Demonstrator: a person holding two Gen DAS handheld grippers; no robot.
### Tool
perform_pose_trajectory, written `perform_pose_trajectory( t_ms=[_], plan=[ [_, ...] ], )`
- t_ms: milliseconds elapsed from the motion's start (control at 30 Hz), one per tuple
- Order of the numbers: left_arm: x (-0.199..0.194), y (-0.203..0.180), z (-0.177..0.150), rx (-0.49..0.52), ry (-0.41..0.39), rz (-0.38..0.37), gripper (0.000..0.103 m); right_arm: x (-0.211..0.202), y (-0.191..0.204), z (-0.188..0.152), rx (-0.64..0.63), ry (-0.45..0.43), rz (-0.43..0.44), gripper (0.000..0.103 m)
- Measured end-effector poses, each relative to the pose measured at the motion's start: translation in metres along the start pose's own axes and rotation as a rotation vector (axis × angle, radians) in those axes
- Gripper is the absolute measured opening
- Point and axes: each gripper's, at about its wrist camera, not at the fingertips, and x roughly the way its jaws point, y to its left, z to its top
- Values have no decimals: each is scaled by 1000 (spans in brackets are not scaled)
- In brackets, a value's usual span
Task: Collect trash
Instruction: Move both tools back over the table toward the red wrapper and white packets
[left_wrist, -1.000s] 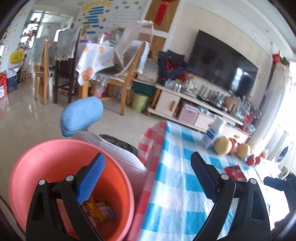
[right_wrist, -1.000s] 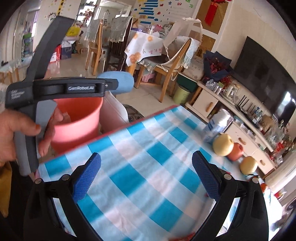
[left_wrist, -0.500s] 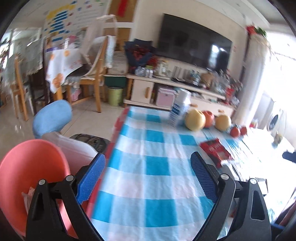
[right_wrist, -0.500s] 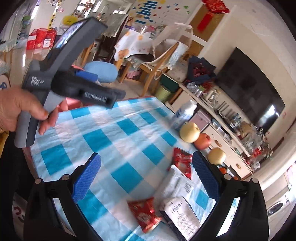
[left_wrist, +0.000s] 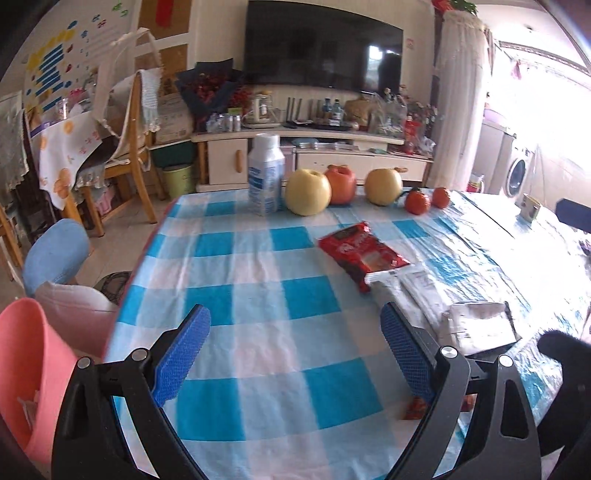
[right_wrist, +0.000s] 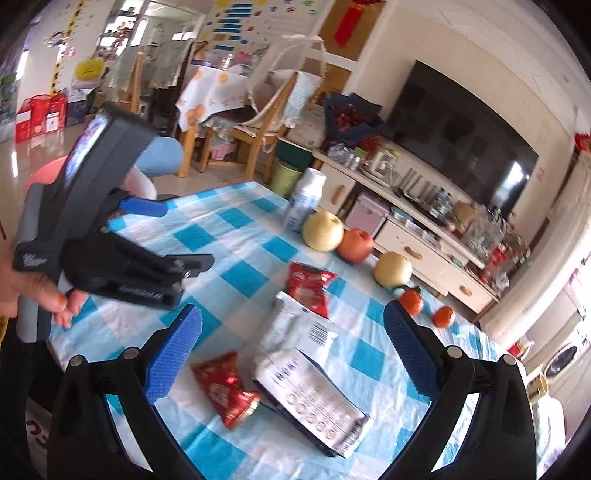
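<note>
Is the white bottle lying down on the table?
No, the white bottle stands upright on the checked tablecloth, beside the yellow fruit.

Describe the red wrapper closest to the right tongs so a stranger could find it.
Start at the blue checked tablecloth, then find the white pouch at its near end. The red wrapper lies just left of that pouch, small, shiny and crumpled, while the other red wrapper lies farther off, near the fruit.
</note>
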Motion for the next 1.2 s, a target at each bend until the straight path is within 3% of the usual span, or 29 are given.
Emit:
perform_pose_trajectory(
  t_ms=[400, 767, 1000, 1200],
  plan=[
    [3, -52, -14, 88, 34, -78, 92, 0, -63, -15, 155, 43, -76, 99],
    [7, -89, -26, 138, 88, -172, 92, 8, -138, -34, 366, 115, -68, 99],
    [13, -107, -48, 164, 179, -229, 92, 21, -156, -49, 451, 177, 34, 99],
    [23, -112, -62, 190, 238, -227, 92, 36, -125, -49, 352, 232, 213, 99]
  ],
)
